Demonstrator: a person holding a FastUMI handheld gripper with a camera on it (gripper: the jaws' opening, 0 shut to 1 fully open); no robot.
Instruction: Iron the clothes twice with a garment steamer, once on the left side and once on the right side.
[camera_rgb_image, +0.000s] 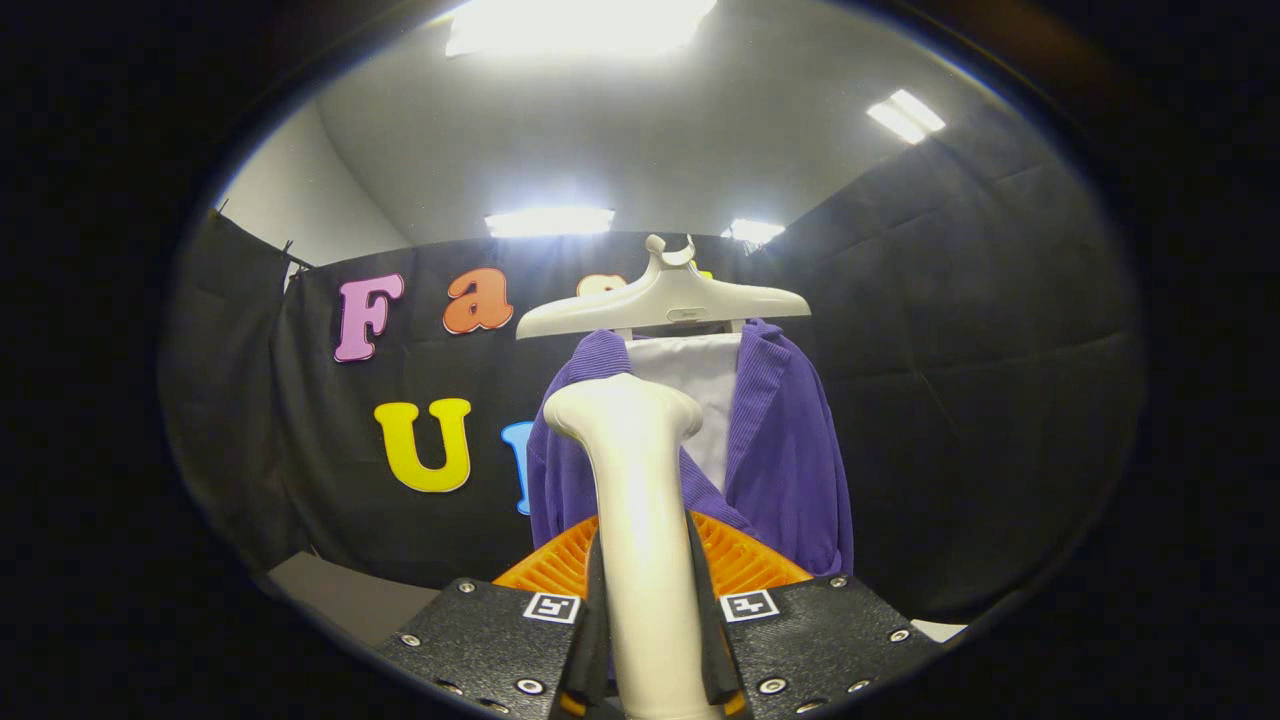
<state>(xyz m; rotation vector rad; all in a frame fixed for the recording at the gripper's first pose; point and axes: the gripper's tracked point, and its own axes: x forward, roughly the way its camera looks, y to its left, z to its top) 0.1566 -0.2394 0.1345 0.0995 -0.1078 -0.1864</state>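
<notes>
A: What is being held by the gripper (648, 640)?

B: The cream-white handle of the garment steamer (635, 520) is being clamped between the two black fingers (500, 640); both are being pressed against its sides. The handle is being shown rising from between the fingers and ending in a rounded head just ahead of them.

A: And the orange part?

B: A ribbed orange piece (745, 560) is being seen directly behind the handle, spreading to both sides just above the fingers. Whether it belongs to the steamer or to the gripper cannot be told.

A: Where is the garment being kept?

B: A purple corduroy jacket (790, 450) is being hung beyond the fingers, on a white plastic hanger (665, 300), with a white panel (700, 385) showing between its open lapels. The steamer head is being seen in front of the jacket's left half, overlapping the left lapel. Whether the head is touching the fabric cannot be told.

A: What is being seen behind it?

B: The booth's black cloth wall (1000, 350) is being hung behind the jacket, and lit ceiling panels (905, 115) are being seen overhead.
</notes>
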